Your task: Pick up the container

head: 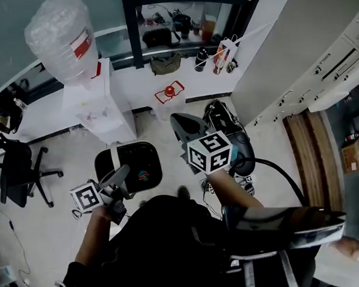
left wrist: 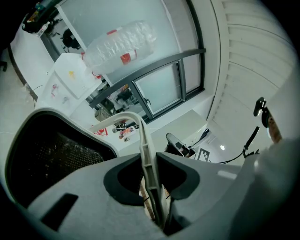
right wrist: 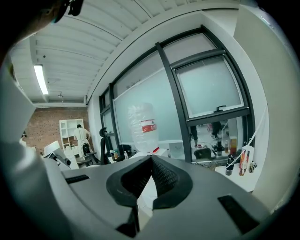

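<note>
I am clamping my left gripper (left wrist: 151, 164) on the white handle (left wrist: 143, 136) of the black container (left wrist: 47, 159); my right gripper (right wrist: 150, 159) is hanging closed and empty

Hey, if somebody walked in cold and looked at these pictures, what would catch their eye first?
Probably the big upturned water bottle on the white dispenser, at the upper left of the head view. Next comes the black container in the middle, its white handle pinched in the left gripper. The right gripper is beside it, jaws together on nothing.
</note>
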A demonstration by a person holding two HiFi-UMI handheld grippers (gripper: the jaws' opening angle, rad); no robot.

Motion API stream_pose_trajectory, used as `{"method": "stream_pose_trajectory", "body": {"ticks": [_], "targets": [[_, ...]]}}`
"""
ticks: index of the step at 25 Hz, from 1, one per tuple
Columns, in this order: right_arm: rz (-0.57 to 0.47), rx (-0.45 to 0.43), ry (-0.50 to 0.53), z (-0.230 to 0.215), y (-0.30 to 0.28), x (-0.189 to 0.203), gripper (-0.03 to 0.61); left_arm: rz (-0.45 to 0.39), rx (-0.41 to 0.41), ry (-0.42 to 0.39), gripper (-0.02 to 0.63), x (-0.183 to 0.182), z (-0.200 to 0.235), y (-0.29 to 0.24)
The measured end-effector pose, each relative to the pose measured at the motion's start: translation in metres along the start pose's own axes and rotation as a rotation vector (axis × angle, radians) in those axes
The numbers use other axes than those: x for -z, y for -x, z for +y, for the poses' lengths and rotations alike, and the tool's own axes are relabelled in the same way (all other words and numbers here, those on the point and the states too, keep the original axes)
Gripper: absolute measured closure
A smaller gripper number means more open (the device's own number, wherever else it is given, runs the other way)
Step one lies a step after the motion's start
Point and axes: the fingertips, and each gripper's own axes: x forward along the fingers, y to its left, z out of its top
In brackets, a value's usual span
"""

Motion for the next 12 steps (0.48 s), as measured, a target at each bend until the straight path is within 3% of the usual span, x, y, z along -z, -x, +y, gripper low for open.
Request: {"method": "stream_pose_trajectory", "body": {"ticks": [12], "targets": [[0.008,0.013,0.001,0.0039,-0.0059,-0.0003,0.571,-0.004,0.005,0.015,0.531,-0.0062,0.0007,0.0046]]}}
